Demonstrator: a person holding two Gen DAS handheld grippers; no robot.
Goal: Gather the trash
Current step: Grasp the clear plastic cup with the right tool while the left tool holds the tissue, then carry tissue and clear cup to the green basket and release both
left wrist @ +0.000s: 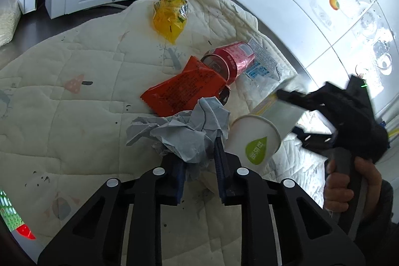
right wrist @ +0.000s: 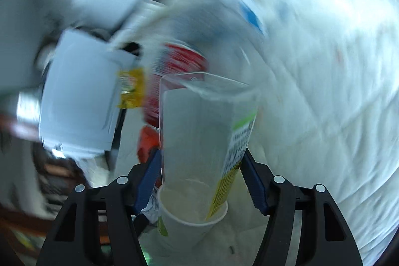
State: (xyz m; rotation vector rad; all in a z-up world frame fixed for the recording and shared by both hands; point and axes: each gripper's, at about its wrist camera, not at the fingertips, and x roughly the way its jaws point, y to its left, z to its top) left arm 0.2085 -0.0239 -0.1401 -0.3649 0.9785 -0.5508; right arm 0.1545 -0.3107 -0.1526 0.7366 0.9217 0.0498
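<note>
Lying across the whole left view: cream quilted mat [left wrist: 74,101], spread below white tiled wall [left wrist: 286,4], carrying all the scattered trash.

Lying on its side at mat centre: red drink can [left wrist: 229,59], open end facing the camera, touching flat red-orange snack wrapper [left wrist: 182,89]. Farther off, crumpled yellow plastic bag [left wrist: 170,14]; beside the can, clear blue-printed wrapper [left wrist: 261,66].

Gripping at the left tool [left wrist: 199,153]: crumpled grey-blue paper wad [left wrist: 184,133], fingers narrow, pinching its lower folds, raised over the mat.

Standing just right of that wad: white paper cup with green drop logo [left wrist: 254,138], mouth tilted up.

Holding in the right tool [right wrist: 199,178]: flat clear plastic sleeve with yellow-green label [right wrist: 202,136], fingers fairly wide against its sides, long axis pointing away along the fingers, near end dipping into the cup [right wrist: 189,221]. Background blurred there.

Judging the coming move: wad lying immediately left of the cup mouth, left tool nearer; short shift rightward, then releasing into the cup.
</note>
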